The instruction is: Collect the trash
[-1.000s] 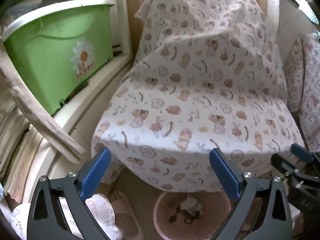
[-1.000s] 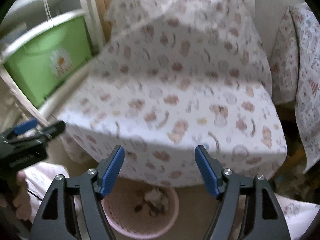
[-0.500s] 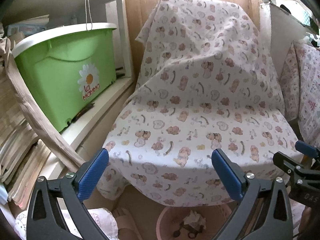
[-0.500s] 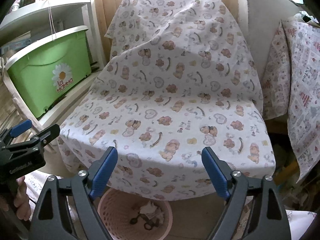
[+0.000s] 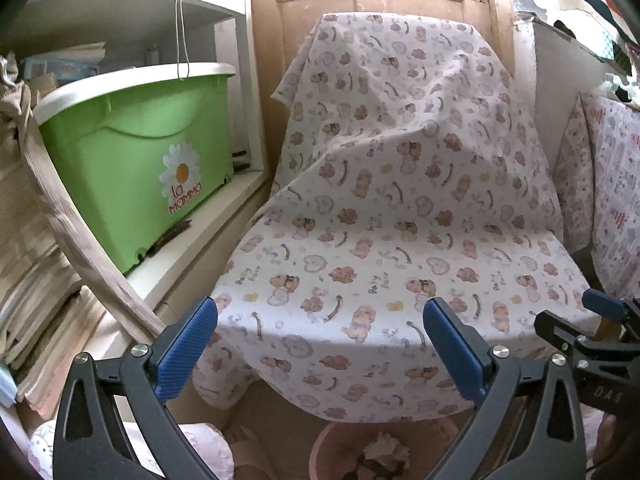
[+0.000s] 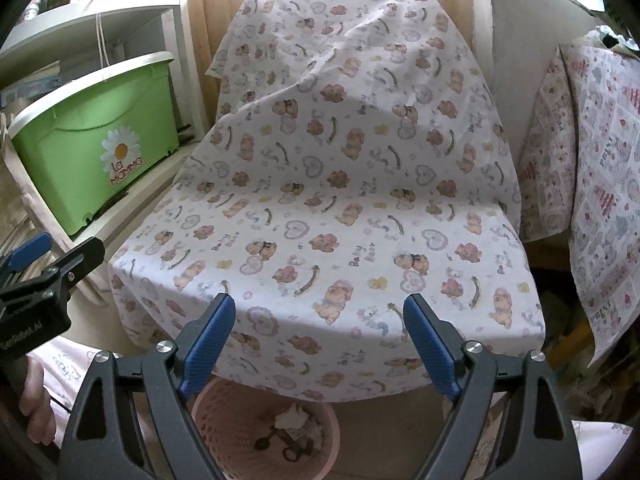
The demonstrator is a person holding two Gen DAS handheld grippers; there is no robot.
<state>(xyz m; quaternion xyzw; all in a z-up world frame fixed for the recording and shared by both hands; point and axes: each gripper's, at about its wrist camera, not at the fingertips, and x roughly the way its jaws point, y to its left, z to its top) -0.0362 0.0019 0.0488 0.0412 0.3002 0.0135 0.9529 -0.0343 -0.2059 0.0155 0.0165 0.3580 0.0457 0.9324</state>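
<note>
A pink perforated waste basket [image 6: 224, 412] stands on the floor under the front edge of a cloth-draped seat; it also shows in the left wrist view [image 5: 324, 448]. Crumpled paper [image 6: 296, 420] and dark scraps lie inside it, the paper also showing in the left wrist view [image 5: 386, 450]. My left gripper [image 5: 320, 344] is open and empty, held above the basket. My right gripper [image 6: 320, 344] is open and empty, also above the basket. Each gripper shows at the edge of the other's view.
A seat covered by a bear-print cloth [image 6: 328, 184] fills the middle. A green lidded bin [image 5: 132, 168] sits on a white shelf at the left, with stacked papers [image 5: 36, 288] below. Printed fabric [image 6: 600, 168] hangs at the right. A wooden door [image 5: 360, 4] is behind.
Both grippers have risen and tilted up, so the basket has slid toward the bottom edge and more of the seat back and door shows. Both stay open and empty.
</note>
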